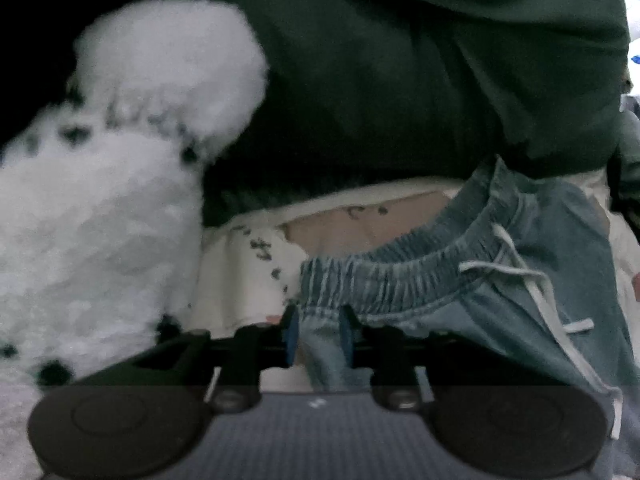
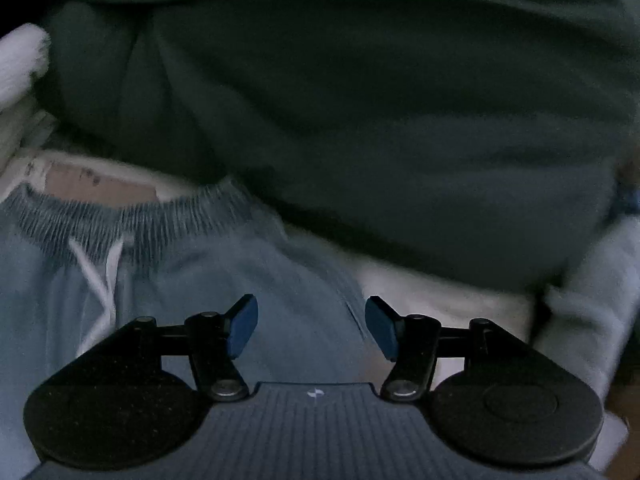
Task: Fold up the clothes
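Light blue denim trousers [image 1: 500,300] with an elastic waistband [image 1: 384,280] and a white drawstring [image 1: 532,292] lie on a cream printed sheet [image 1: 240,280]. My left gripper [image 1: 318,338] sits at the waistband's left end, and a bunched fold of denim fills the narrow gap between its blue pads [image 1: 290,340]. In the right wrist view the same trousers [image 2: 240,280] spread below my right gripper [image 2: 312,326]. It is open and hovers over the denim near the trousers' right edge, with nothing held between its pads [image 2: 242,326].
A bulky dark green garment [image 1: 400,80] fills the far side just beyond the waistband, and it also fills the right wrist view as the green garment [image 2: 360,120]. White fluffy fabric with black spots [image 1: 100,220] crowds the left. Pale cloth [image 2: 592,300] lies at the right edge.
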`<state>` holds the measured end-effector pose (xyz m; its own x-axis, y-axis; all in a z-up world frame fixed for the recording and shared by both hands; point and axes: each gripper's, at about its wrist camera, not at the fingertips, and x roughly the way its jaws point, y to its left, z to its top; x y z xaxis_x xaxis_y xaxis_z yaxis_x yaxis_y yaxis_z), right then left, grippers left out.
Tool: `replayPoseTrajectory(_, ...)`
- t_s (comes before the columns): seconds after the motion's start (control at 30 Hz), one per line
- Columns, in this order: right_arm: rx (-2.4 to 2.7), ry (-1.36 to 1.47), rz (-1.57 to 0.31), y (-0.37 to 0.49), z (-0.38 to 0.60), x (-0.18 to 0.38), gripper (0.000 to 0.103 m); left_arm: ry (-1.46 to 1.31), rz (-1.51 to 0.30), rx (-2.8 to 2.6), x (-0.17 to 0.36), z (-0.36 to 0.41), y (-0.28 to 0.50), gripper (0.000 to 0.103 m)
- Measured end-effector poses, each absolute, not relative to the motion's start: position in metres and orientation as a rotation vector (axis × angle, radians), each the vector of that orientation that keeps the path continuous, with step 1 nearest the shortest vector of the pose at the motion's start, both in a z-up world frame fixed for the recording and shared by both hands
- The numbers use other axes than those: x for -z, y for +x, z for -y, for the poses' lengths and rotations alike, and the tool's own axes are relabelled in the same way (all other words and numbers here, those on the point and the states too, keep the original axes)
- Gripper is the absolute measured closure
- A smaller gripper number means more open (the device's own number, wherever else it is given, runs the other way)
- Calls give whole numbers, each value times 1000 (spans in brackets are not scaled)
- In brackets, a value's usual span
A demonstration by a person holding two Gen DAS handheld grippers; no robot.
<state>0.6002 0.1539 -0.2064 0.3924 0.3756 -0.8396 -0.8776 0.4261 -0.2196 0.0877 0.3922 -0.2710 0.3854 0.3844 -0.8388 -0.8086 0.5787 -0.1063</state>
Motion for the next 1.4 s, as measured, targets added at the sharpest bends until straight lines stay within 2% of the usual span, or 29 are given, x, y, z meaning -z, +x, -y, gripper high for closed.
replayPoseTrajectory(0.07,-884,-716,-805,599,-135,200,37,-531,-891,-804,264,-392,100,78)
replayPoseTrajectory(0.13,-865,-675,-812,608,-97,197,37,-510,-910,-784,257,-393,113,72)
replayPoseTrajectory(0.37,-758,-511,-861,608,46,184,37,-447,-989,-675,215,-409,182,71)
replayPoseTrajectory(0.43,-715,-447,-881,605,82,185,37,-390,-1014,-586,198,-412,205,50)
replayPoseTrajectory(0.5,-664,-387,-911,599,113,192,37,-326,-1028,-525,183,-412,224,47)
replayPoseTrajectory(0.63,-551,-304,-967,582,177,204,37,-303,-1043,-487,178,-415,261,46)
replayPoseTrajectory(0.93,-205,-190,-1044,522,289,244,37,-248,-1011,-279,217,-393,353,46)
replayPoseTrajectory(1.1,-45,-71,-1026,473,339,257,37,-177,-1019,-173,229,-364,400,46)
replayPoseTrajectory(1.4,72,52,-1009,399,376,293,38,-175,-1029,-56,244,-327,417,46)
